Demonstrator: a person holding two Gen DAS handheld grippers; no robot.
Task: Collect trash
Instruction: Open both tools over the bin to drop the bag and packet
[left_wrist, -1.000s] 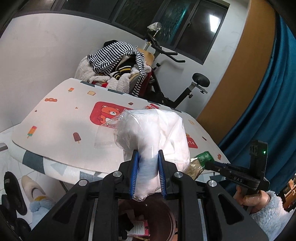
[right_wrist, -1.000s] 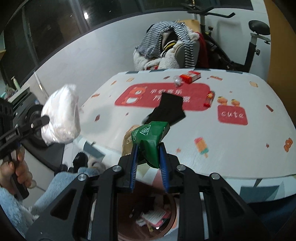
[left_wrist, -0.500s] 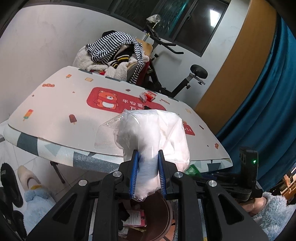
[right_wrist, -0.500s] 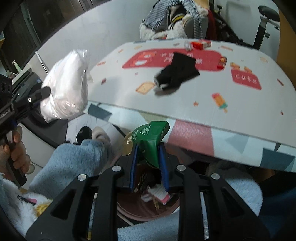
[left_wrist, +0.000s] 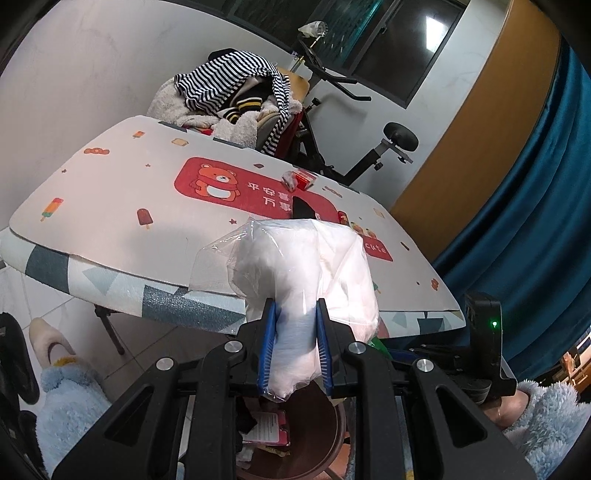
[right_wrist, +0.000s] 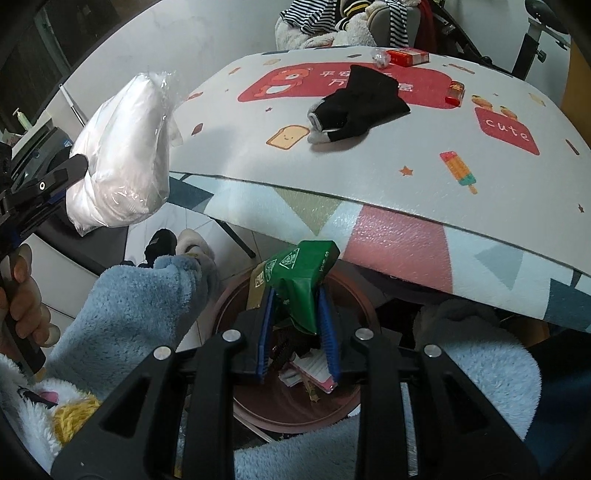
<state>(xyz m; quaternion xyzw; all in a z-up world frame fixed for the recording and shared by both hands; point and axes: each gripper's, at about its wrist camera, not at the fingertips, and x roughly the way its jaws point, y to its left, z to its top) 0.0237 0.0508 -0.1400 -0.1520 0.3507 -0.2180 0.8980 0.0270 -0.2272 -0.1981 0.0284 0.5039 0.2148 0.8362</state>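
White wall (left_wrist: 74, 66), teal curtain (left_wrist: 535, 221)

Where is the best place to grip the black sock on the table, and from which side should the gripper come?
Grip the black sock at its bunched middle, where the fabric rises off the table, probably coming from above with fingers across its narrow width. It lies flat and crumpled, grey cuff toward the near edge, so a side approach would likely just push it.

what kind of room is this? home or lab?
Most likely a lived-in home room: an exercise bike heaped with clothes, a folding table with a cartoon mat, and a blue curtain.
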